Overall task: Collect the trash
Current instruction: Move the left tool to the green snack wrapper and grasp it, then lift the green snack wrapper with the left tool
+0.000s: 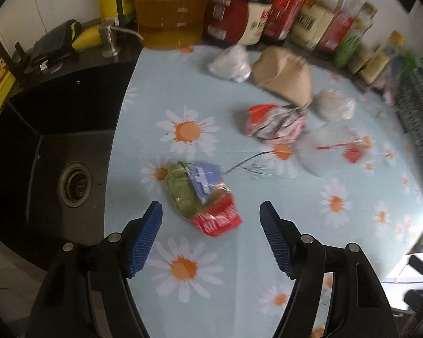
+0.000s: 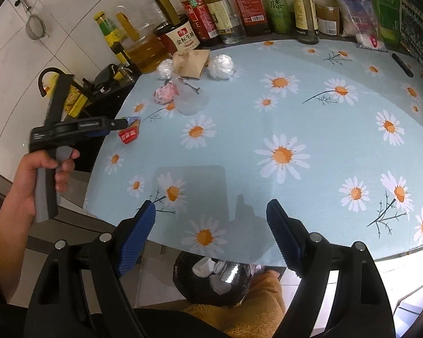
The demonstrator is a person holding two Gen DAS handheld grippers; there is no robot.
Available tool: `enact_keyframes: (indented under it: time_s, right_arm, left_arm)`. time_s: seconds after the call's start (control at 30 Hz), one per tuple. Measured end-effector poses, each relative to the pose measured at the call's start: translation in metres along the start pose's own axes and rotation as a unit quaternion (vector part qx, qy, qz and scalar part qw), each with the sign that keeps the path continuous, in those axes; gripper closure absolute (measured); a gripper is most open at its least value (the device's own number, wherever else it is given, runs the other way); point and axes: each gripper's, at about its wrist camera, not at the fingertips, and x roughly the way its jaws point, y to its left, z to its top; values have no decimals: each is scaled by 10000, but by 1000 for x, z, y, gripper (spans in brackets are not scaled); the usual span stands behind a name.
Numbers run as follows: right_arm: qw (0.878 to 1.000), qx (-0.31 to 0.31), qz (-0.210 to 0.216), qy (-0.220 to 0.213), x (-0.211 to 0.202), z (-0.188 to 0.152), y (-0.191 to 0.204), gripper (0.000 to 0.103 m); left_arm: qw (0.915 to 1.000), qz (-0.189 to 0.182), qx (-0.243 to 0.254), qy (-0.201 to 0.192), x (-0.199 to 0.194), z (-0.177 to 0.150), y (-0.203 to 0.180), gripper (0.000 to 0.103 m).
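My left gripper [image 1: 211, 211] is open, its blue pads on either side of a green, blue and red snack wrapper [image 1: 203, 197] lying on the daisy tablecloth [image 1: 268, 253]. The wrapper also shows in the right wrist view [image 2: 130, 133], at the left gripper's tip [image 2: 124, 124]. Further back lie a crumpled red and silver wrapper [image 1: 273, 124], a brown paper bag [image 1: 284, 76], white crumpled wads [image 1: 231, 62] and clear plastic [image 1: 330, 146]. My right gripper [image 2: 211, 214] is open and empty over the table's front edge, above a black trash bin [image 2: 214, 278] holding white and silver trash.
A black sink [image 1: 50, 152] with a drain lies left of the table. Oil and sauce bottles [image 2: 200, 14] line the back edge. Food packets [image 2: 361, 8] stand at the back right. A dark pen-like object [image 2: 401, 63] lies at the right.
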Motion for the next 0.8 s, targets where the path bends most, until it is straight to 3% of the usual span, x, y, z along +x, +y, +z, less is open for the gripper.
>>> enact_keyframes:
  time_s: [0.27,0.37,0.8]
  right_arm:
    - [9999,141,61,-11,4,9,-13,23]
    - [9999,120,80,-7,4,12,-15,23]
    - [9995,-148,270,49,13,34,-20,23]
  left_arm:
    - [9996,216,-158,51,16,8,9,36]
    - [9996,266,-57,89,20,8,6,50]
    - [9998,199,-69,-19,12,9,-1,66]
